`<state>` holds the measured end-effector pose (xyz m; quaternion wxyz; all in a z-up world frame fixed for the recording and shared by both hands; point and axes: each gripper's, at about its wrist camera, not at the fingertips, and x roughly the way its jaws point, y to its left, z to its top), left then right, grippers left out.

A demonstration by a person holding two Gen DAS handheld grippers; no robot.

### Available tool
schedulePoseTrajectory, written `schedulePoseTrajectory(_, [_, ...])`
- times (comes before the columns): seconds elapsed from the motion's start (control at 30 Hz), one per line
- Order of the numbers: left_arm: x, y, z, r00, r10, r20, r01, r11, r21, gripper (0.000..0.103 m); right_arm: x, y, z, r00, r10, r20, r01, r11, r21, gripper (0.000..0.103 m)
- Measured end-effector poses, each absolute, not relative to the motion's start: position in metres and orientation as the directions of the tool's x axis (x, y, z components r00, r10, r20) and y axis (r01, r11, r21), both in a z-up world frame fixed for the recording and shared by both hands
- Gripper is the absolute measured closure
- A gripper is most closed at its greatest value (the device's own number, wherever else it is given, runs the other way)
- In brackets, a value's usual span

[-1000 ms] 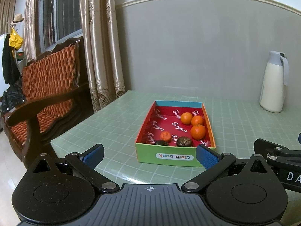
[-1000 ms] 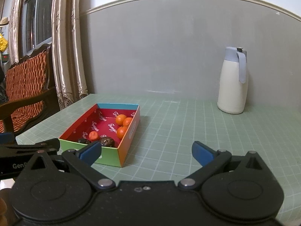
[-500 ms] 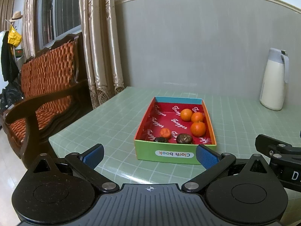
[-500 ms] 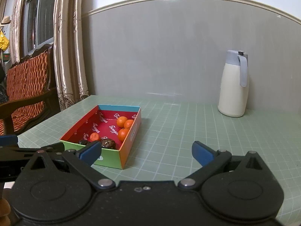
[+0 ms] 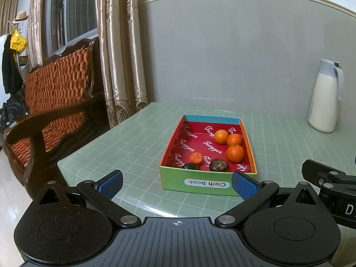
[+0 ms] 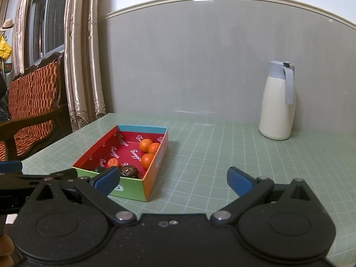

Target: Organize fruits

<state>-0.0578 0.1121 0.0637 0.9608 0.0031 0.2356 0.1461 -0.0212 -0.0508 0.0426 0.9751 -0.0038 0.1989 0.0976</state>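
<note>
On the table [image 5: 138,142], the box [image 5: 208,183] runs lengthwise toward the wall; both grippers' jaws spread, empty

The box's [image 5: 208,183] near wall hides part of the smaller dark fruit [image 5: 191,166]; its kind is unclear.

A box [image 5: 208,184] sits on the table [image 5: 138,138], a jug [image 5: 324,98] well apart at its 1 o'clock by the wall. In the box, three oranges [image 5: 235,153] cluster along the 3 o'clock side. A fourth orange [image 5: 196,157] and two dark fruits [image 5: 219,165] lie at the 6 o'clock end.
</note>
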Motion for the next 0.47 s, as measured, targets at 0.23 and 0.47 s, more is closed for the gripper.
schedulePoseTrajectory(0.23, [-0.0588,0.1126,0.0629,0.856,0.280,-0.434,-0.274,0.959,0.077,0.000,-0.0213,-0.0506,0.0428,0.902,0.192,-0.387,-0.195,0.980,0.032,0.000])
schedulePoseTrajectory(0.47, [-0.0568,0.1115,0.0655,0.862,0.281,-0.422,-0.271,0.959,0.084,0.000,-0.0216,-0.0519,0.0442,0.906,0.193,-0.378,-0.193,0.980,0.038,0.000])
